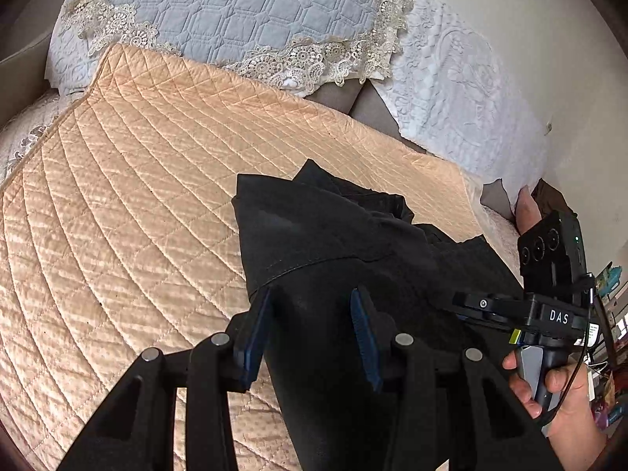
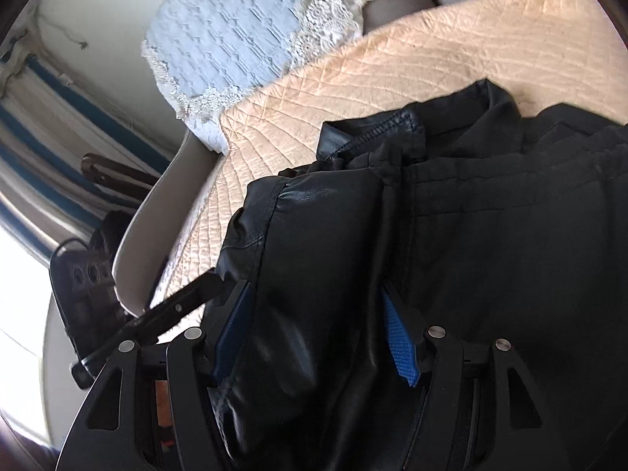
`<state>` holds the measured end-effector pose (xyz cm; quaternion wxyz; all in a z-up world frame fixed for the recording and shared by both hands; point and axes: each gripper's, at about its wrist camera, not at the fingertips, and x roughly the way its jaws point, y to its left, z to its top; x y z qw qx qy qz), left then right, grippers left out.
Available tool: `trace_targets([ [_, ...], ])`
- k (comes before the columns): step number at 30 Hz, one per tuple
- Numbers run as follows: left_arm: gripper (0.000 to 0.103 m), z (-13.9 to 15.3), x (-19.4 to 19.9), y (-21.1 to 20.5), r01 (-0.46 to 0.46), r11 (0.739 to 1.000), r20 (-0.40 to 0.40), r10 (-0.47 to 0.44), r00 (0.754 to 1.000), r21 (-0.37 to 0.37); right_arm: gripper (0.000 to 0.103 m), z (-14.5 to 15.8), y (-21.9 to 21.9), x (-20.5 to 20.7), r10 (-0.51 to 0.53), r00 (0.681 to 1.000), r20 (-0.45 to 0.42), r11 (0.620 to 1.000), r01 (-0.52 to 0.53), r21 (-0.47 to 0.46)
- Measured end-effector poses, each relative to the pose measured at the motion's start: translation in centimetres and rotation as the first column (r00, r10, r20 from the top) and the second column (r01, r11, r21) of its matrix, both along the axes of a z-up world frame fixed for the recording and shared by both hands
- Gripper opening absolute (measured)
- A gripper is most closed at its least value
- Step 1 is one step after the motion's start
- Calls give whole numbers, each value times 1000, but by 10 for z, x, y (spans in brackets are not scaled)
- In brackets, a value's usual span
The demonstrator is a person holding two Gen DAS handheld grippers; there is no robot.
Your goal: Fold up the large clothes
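Observation:
A black jacket point(image 1: 337, 243) lies bunched on a peach quilted cover point(image 1: 137, 196). In the right wrist view the jacket point(image 2: 471, 235) shows a shiny leather-like side and a stitched collar. My left gripper point(image 1: 310, 302) has its jaws wide apart with a thick fold of the jacket between the blue pads point(image 1: 363, 325). My right gripper point(image 2: 314, 302) also has its jaws wide apart around a fold of the jacket, blue pads point(image 2: 398, 337) on either side. The right gripper also shows from the side in the left wrist view point(image 1: 549, 314), held in a hand.
A grey-blue quilted pillow with lace trim point(image 1: 243, 8) and a white embossed pillow point(image 1: 463, 86) lie behind the cover. A wall point(image 1: 549, 19) stands at the right. A beige chair or sofa edge point(image 2: 149, 227) and blue-striped curtain point(image 2: 59, 137) are at the left.

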<state>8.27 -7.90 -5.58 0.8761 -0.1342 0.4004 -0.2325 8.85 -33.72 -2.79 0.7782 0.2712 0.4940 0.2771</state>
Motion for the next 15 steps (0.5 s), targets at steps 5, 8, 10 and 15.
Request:
trace_targets([
  [5, 43, 7, -6, -1, 11, 1000, 23, -11, 1000, -1, 11, 8, 10, 4, -10, 1000, -26, 1000, 10, 9],
  [8, 43, 15, -18, -3, 37, 999, 61, -37, 997, -11, 10, 34, 0, -8, -44, 998, 44, 999, 43, 22],
  [10, 43, 21, -25, -9, 69, 998, 92, -67, 994, -13, 10, 46, -16, -22, -84, 993, 77, 996, 82, 34],
  [15, 43, 16, -31, -30, 148, 989, 84, -149, 985, 17, 10, 23, -54, -36, -190, 981, 27, 982, 190, 3],
])
